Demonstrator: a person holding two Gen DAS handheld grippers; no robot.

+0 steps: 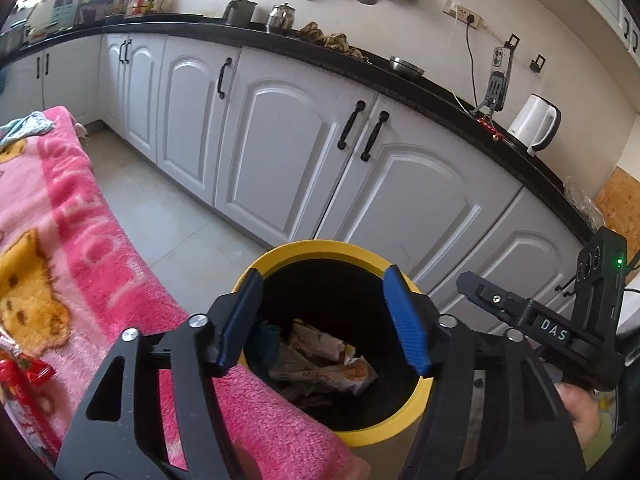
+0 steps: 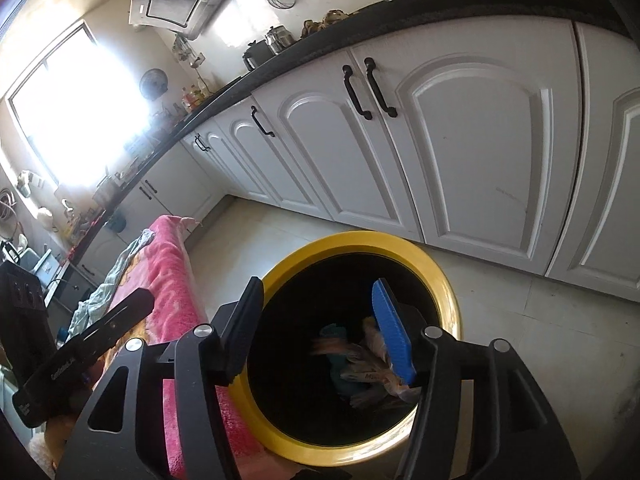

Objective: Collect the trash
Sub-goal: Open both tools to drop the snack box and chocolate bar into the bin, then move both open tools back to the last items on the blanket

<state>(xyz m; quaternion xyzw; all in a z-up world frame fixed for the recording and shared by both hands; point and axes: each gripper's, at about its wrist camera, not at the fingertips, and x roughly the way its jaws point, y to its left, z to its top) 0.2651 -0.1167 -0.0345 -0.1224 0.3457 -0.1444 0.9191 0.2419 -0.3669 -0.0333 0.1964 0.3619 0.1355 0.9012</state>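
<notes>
Left wrist view: left gripper (image 1: 322,320) over the yellow-rimmed bin (image 1: 316,249), jaws apart w/ nothing between; crumpled wrappers (image 1: 324,364) lie at the bin's bottom. Right gripper (image 2: 318,330) likewise spread and empty above the bin. Looks like drop-off's done; red packet (image 1: 22,376) on pink blanket (image 1: 100,248) prob. still left.

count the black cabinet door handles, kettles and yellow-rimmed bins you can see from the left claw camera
black cabinet door handles: 7
kettles: 2, a white electric kettle and a dark kettle
yellow-rimmed bin: 1
total: 10
</notes>
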